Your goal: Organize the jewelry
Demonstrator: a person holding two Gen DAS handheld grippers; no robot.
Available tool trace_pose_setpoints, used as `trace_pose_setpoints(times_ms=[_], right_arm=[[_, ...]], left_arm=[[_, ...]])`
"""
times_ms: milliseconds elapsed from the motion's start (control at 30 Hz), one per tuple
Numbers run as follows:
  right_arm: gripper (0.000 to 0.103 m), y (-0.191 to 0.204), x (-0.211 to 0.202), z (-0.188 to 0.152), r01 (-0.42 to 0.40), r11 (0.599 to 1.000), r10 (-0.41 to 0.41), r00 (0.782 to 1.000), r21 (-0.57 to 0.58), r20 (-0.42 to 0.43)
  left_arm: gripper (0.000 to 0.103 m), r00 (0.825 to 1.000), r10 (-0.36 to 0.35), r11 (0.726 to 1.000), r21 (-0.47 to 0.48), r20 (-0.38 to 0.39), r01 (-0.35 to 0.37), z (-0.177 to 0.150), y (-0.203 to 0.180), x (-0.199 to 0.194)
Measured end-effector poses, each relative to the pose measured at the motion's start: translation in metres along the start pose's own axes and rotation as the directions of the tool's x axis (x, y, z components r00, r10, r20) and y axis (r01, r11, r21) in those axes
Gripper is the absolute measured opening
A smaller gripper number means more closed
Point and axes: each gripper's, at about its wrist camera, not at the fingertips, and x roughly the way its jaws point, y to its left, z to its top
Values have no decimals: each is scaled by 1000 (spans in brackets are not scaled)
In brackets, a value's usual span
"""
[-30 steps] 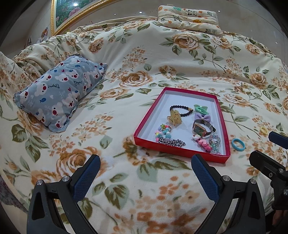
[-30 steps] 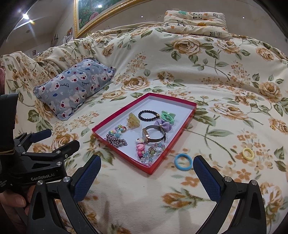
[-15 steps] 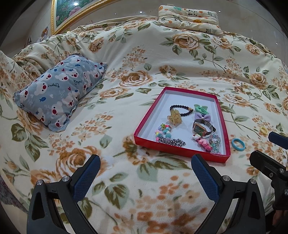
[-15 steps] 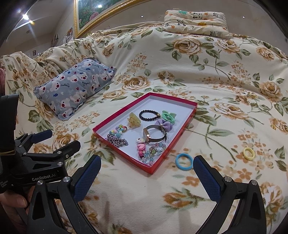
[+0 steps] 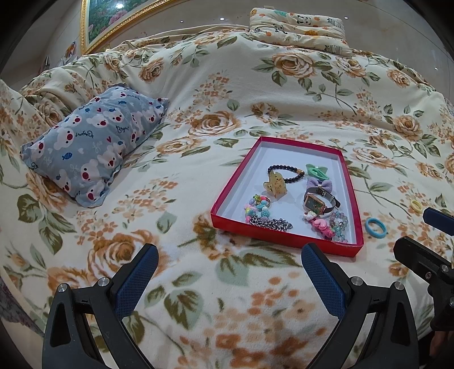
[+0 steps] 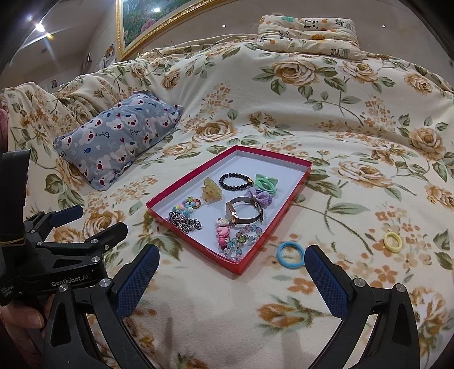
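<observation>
Bedroom: floral bedspread (image 5: 215,93), pillow (image 5: 93,142), framed painting (image 6: 147,20).

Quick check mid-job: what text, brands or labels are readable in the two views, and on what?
"GenRobot.AI": white print on the black left gripper body.
Small white label below it: too small to read.
Script words on the grey bear-print pillow: too blurred to read surely.
Rectangular watch dial: unreadable.

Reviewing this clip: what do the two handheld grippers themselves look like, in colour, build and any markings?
Both match: black angular frames with triangular cutouts and silver screws, each carrying two fingers faced with blue cross-hatched pads. Seen from the right gripper, the left gripper bears white "GenRobot.AI" lettering on its body, smaller white text near its rear edge, and a yellowish band around a black upright part. No cables visible.
</observation>
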Motion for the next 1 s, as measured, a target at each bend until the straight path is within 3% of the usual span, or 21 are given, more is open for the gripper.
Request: trace_pose_setpoints(times_ms=[1000], right_arm=[[103, 4, 5, -1, -6, 1000, 7, 1000, 14, -12]], left_arm=[[102, 1000, -15, 1000, -6, -20, 15, 2, -1, 8]])
